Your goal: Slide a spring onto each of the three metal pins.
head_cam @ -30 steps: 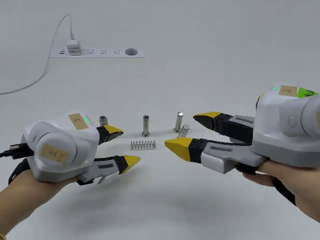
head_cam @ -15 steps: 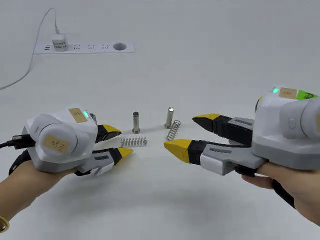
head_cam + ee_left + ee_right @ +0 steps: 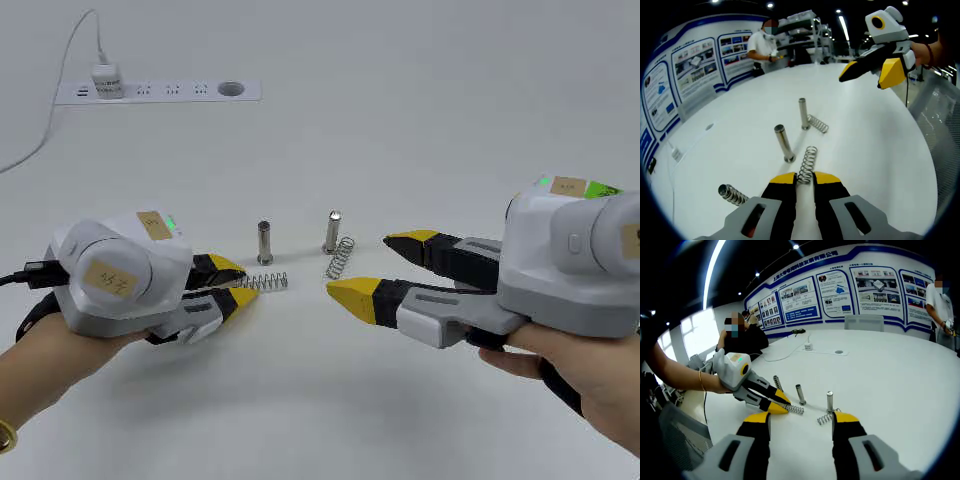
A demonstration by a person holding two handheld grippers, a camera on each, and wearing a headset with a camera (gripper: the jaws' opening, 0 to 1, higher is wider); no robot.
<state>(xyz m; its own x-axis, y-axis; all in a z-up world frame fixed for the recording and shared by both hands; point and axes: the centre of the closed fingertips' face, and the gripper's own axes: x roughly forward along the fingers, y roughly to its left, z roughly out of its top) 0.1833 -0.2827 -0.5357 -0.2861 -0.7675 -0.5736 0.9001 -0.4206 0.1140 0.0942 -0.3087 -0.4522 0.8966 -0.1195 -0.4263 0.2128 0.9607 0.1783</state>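
– Now that the left gripper (image 3: 240, 280) has drawn its jaws in from wide to narrow, what does it hold?
– One end of the flat spring (image 3: 264, 282), which lies on the white tabletop (image 3: 320, 400) just in front of the middle pin (image 3: 264, 241). In the left gripper view the coil's near end sits pinched between the yellow tips.
– And a second ago?
– Those jaws stand open and clear of that spring, so this is the grasp being made.
– Where does that leave the task?
– By my reading, one pin is done: the left pin (image 3: 732, 194) already wears a spring. The middle pin and the right pin (image 3: 332, 231) stand upright and bare.
– The other spring?
– The leaning spring (image 3: 340, 258) rests tilted against the right pin, touching it but not threaded. The right gripper (image 3: 372, 265) hovers near it, jaws wide, holding nothing.
– Next?
– Probably lift the flat spring, tip it upright and lower it over the middle pin; held by one end, it may sag or swing
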